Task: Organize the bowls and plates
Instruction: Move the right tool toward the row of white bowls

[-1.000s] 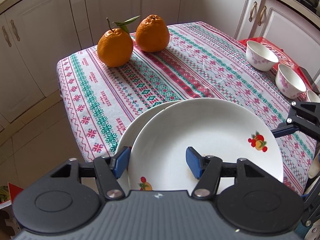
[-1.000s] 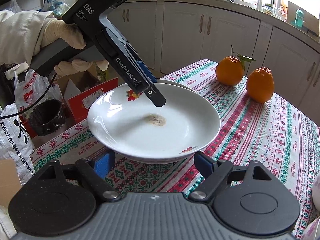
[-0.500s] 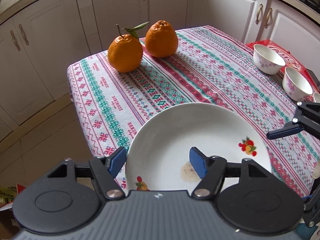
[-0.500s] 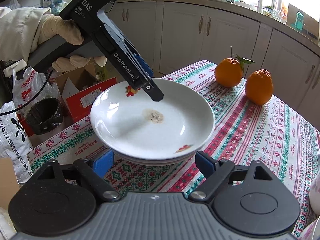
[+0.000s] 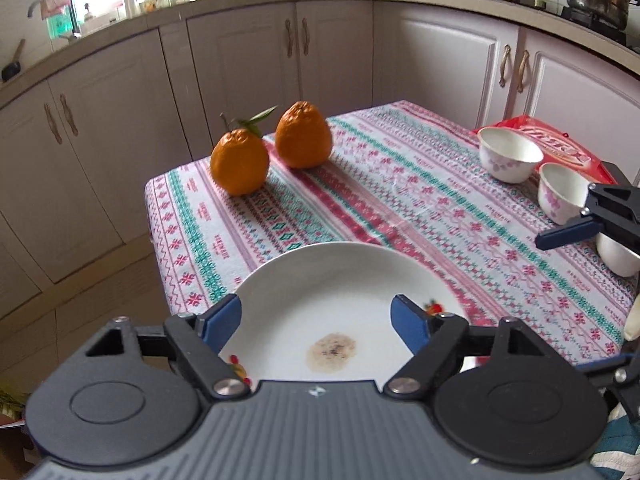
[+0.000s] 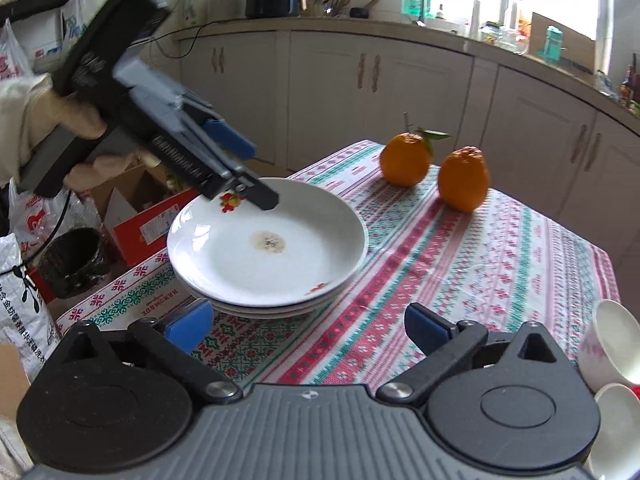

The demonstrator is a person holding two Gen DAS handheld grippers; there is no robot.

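Right wrist | stacked plates [image 6: 280, 264], top one stained | bowls [image 5: 508, 154] empty

Your table [image 6: 460, 280] wears a cloth striped in red, green and white patterns, hanging over its edges. At the near corner you have a stack of white plates [image 6: 280, 272]; the top one shows fruit decals and a brownish stain in its middle. Toward the far corner two oranges [image 5: 272, 156] stand just beside each other, one with a stem and leaves. Along the other side sit small white bowls [image 5: 508, 154] with pink flowers, beside a red packet [image 5: 560, 144].
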